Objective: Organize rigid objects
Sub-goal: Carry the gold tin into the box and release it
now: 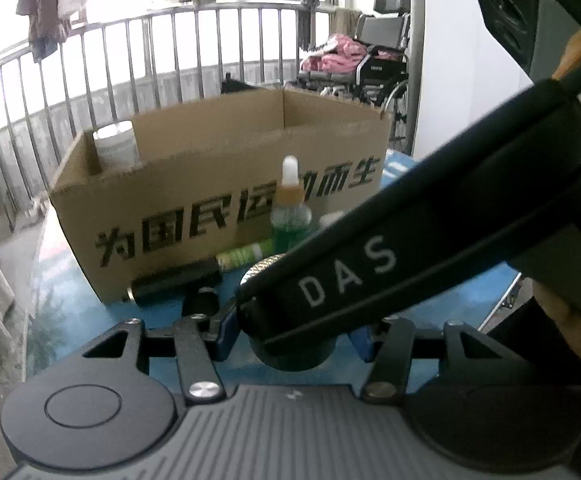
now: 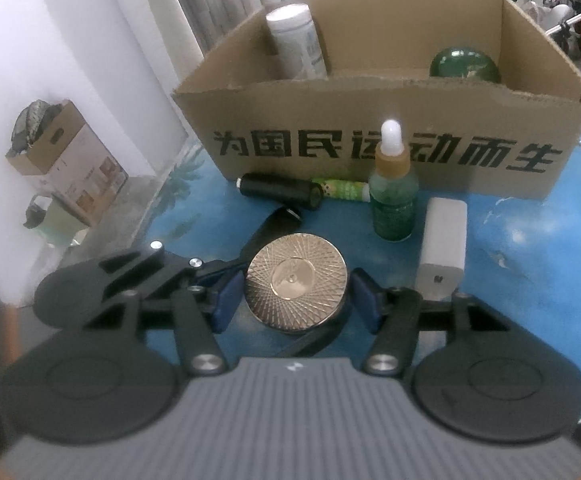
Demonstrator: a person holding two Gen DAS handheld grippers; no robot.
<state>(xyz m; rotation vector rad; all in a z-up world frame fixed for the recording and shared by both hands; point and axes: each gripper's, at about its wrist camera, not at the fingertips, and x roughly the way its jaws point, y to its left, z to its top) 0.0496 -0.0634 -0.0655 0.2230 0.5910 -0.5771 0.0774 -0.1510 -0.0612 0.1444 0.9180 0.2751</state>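
Observation:
A round jar with a gold patterned lid (image 2: 295, 282) stands on the blue table. My right gripper (image 2: 296, 298) straddles it from above, blue pads close on each side; a small gap shows on both. In the left wrist view my left gripper (image 1: 292, 334) also straddles the dark jar (image 1: 292, 354), and the right gripper's black arm marked DAS (image 1: 370, 272) crosses over it. A cardboard box (image 2: 370, 120) stands behind, holding a white canister (image 2: 296, 42) and a green ball (image 2: 464, 66).
In front of the box stand a green dropper bottle (image 2: 393, 196), a black cylinder (image 2: 280, 191) lying down, a green-patterned tube (image 2: 344, 190) and a white rectangular block (image 2: 442, 240). A small carton (image 2: 66, 160) sits off the table at left. A railing (image 1: 130, 60) runs behind.

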